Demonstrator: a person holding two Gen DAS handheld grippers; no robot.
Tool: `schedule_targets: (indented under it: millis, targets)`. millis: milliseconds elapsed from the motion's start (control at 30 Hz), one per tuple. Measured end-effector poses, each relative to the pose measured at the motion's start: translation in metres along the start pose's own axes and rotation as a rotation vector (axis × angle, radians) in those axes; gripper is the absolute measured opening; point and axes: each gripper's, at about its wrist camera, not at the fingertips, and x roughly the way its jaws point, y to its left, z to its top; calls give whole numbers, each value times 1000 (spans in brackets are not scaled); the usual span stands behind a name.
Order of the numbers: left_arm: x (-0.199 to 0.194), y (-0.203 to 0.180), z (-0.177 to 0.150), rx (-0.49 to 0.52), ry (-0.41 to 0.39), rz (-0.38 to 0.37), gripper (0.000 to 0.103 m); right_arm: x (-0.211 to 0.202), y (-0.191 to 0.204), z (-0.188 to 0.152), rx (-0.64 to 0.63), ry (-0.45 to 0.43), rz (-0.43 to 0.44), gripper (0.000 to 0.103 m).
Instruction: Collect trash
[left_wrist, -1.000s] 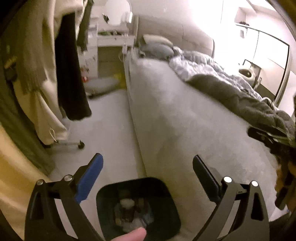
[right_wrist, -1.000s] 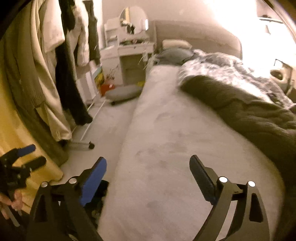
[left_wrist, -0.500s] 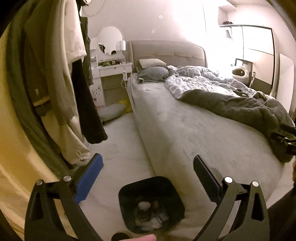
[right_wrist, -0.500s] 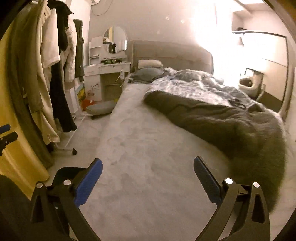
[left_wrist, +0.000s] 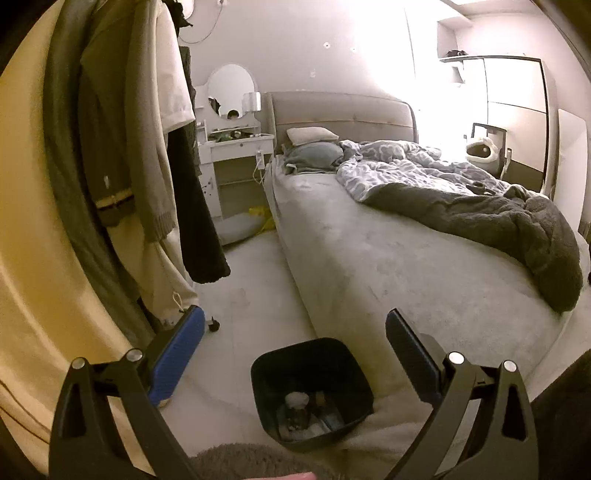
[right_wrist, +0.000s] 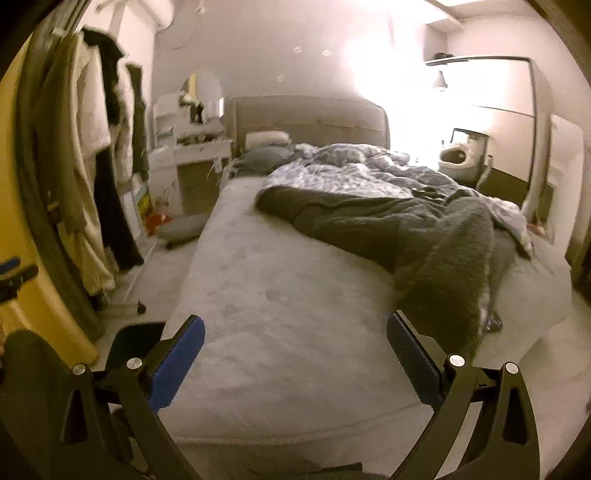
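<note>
A: We have the left gripper (left_wrist: 293, 328) hanging over the pale floor (left_wrist: 255, 295) beside the bed, its fingers (left_wrist: 177, 350) spread wide with nothing between them. Below and between them sits the black square plastic trash bin (left_wrist: 312, 391), on the floor just beside the foot corner of the bed.

B: And in the bin we can make out some trash (left_wrist: 297, 406): a whitish crumpled wad and a few darker pieces (too dim for us to name them).

A: Our right gripper (right_wrist: 295, 332) points along the grey-sheeted bed with the padded headboard (right_wrist: 280, 295). Its fingers have just been opening and now stand as far apart as they go, empty; only bare sheet shows between them.

B: From that side we see the bin's dark rim at the lower left, partly hidden behind the blue finger pad (right_wrist: 177, 354).

A: A dark grey fuzzy blanket (right_wrist: 436, 251) lies rumpled across the far half of the bed, one end drooping over the foot edge near the right finger.

B: Jackets and coats on a wheeled rack (left_wrist: 140, 147) hang to our left, and a white vanity counter with a round mirror (left_wrist: 236, 144) stands beside the headboard.
</note>
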Motion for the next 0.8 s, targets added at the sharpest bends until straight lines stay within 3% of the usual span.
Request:
schedule_targets:
  millis: [333, 800]
  targets:
    - [-2, -1, -9, -9, 37, -24, 100, -3, -10, -8, 28, 0, 82, 100]
    - [-6, -5, -14, -3, 62, -21, 100, -5, 2, -8, -18, -6, 113, 100]
